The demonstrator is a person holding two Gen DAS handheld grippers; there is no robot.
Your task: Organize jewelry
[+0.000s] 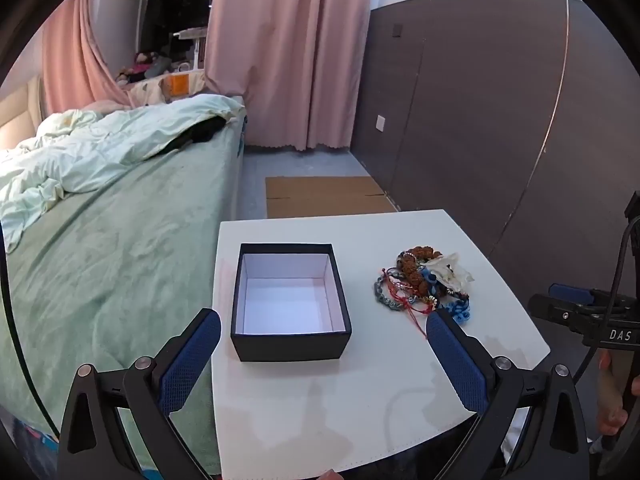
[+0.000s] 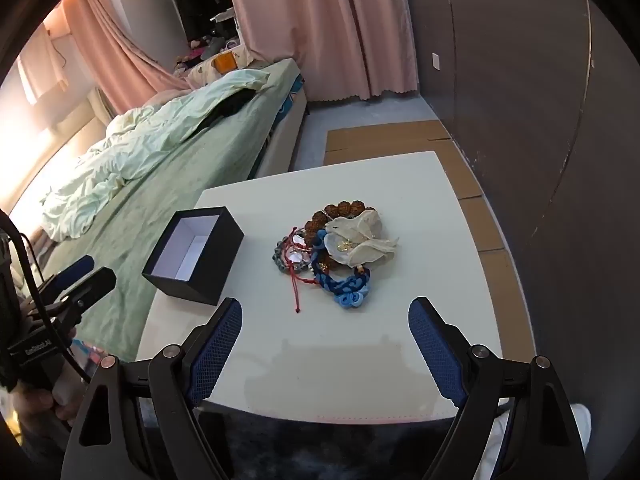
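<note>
Sitting beside jewelry pile (image 2: 336,252), empty black box (image 1: 290,300) on white table (image 1: 400,400); both grippers' jaws apart, nothing between.

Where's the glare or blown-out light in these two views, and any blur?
Right wrist view: window light blows out the upper left beside the bed; soft reflections on the white table. Left wrist view: even light, faint sheen on the table. Both sharp, edges fisheye-bent.

Left black two-finger gripper with blue mesh pads (image 1: 323,330) was angled downward, jaws spread wide, nothing between them. Right black two-finger gripper with blue mesh pads (image 2: 325,314) was likewise pitched down, jaws wide apart and empty. A hand (image 1: 610,396) gripped the right handle; another hand (image 2: 48,402) gripped the left handle.
</note>
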